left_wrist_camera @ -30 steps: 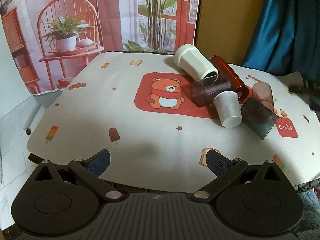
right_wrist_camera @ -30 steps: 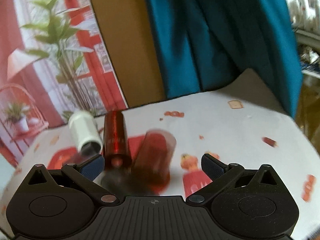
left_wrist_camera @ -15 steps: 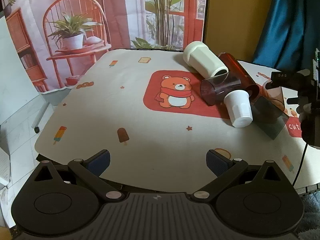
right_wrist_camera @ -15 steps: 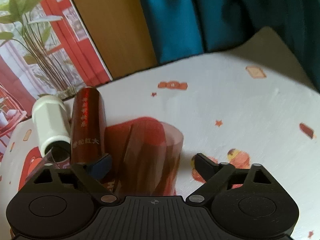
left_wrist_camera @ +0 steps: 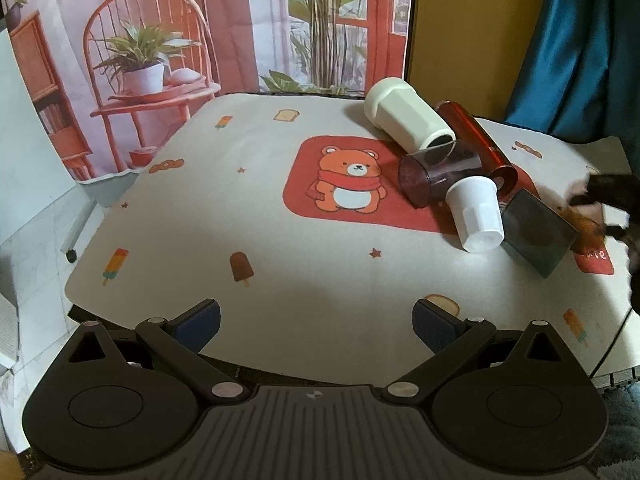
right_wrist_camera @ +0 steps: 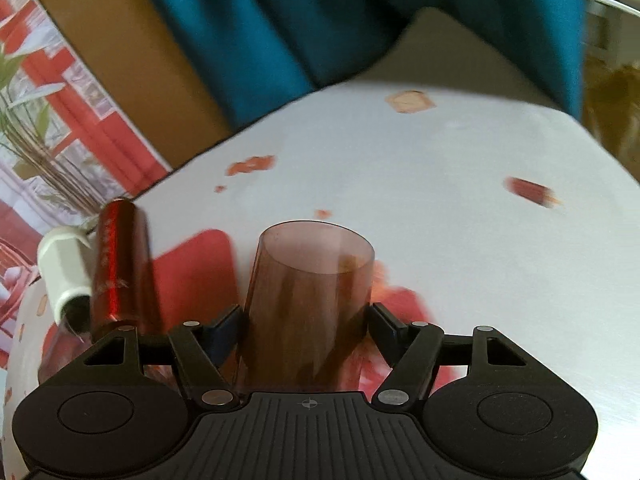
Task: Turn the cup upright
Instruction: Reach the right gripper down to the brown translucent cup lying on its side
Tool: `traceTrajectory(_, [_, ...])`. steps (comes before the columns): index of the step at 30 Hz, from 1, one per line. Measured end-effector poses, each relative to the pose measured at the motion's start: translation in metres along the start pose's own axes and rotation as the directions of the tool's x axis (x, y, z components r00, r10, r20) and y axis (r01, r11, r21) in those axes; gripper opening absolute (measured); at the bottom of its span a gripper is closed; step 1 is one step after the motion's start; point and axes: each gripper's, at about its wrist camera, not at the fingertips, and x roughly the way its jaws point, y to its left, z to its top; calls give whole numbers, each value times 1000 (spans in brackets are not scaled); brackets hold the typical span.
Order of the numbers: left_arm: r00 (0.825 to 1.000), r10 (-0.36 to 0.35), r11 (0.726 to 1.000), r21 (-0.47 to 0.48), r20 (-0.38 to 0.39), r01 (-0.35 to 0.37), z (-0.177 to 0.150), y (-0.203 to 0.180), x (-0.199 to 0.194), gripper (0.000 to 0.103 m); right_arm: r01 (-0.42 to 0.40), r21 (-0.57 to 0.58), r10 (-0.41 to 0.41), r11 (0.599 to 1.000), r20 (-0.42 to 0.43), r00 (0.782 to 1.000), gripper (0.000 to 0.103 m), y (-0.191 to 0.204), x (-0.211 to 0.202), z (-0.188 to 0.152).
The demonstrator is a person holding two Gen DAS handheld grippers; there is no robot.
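Note:
Several cups lie on their sides in a pile on the bear-print mat. My right gripper is shut on a translucent brown cup, its far end pointing away from the camera. In the left wrist view the right gripper is a dark blur at the right edge. The pile holds a cream cup, a purple translucent cup, a small white cup, a red tube and a dark square cup. My left gripper is open and empty above the mat's near edge.
A printed backdrop hangs behind the table, with a yellow wall and a teal curtain to the right. The table edge drops off at the left and near side. The red tube and cream cup lie left of the right gripper.
My right gripper has moved in over the brown cup and closed on it. The left gripper has stayed open, with its view shifting slightly.

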Motion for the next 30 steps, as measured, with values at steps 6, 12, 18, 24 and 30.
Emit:
traceTrajectory(6, [999,-40,999,-5,2,40,-3,-2,1,103,20,-79,-25,997,-58,998,65,-34,-48,-43])
traceTrajectory(12, [998,-60,998,-37,-9,60,-7,3,4,103,-94,-186,57,978,-196,979,65,0,-65,-95])
traceTrajectory(18, [999,-51,995,-79,20,52,-8,14,-5,103,-257,-237,173,937,-324,930,65,81,-44,-125])
traceTrajectory(24, [999,-21,991,-133,42,26,-11,29,-13,103,-381,-389,220,839,-398,891,65,184,-23,-150])
traceTrajectory(30, [999,17,981,-192,45,-8,-10,49,-15,103,-402,-345,272,848,-368,889,65,219,-17,-159])
